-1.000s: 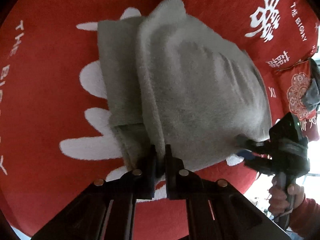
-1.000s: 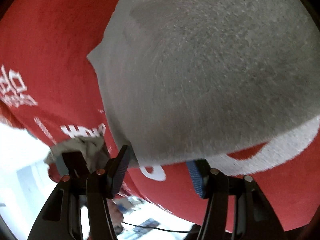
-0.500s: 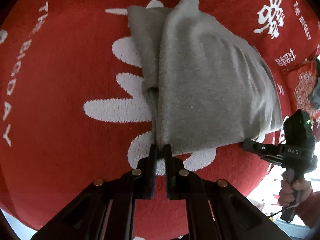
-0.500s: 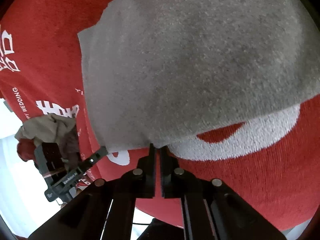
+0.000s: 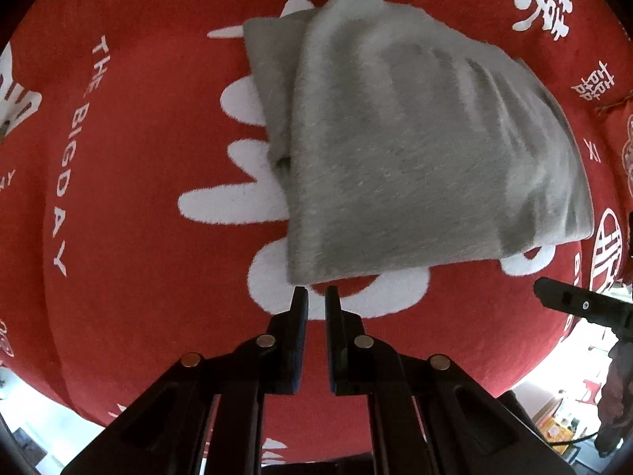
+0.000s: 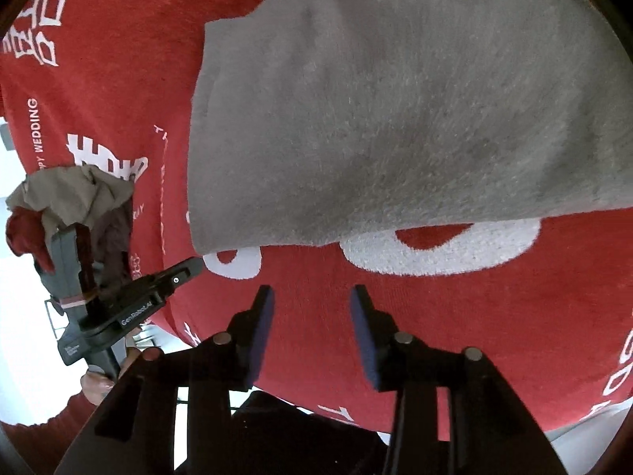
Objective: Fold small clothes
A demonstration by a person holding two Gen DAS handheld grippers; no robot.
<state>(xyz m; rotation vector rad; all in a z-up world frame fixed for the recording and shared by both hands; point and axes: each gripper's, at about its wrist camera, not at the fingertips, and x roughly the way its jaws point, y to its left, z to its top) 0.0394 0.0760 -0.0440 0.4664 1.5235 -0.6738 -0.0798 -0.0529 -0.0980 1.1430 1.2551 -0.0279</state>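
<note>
Grey garment (image 5: 415, 166): folded, lying flat on red cloth (image 5: 130, 206) with white lettering. Left hand-held gripper (image 5: 315, 297): jaws together, empty, just short of the garment's near edge. Right hand-held gripper (image 6: 312, 297): jaws have just been opening, now apart, nothing between them, clear of the garment. Heap of other clothes (image 6: 75, 194) lies at the cloth's edge.

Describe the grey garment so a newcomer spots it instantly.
Start at the red cloth with white lettering that covers the whole surface. In its middle lies the grey garment, folded over on itself. It is the only plain, fuzzy grey piece; the crumpled heap of clothes sits at the cloth's edge.
</note>
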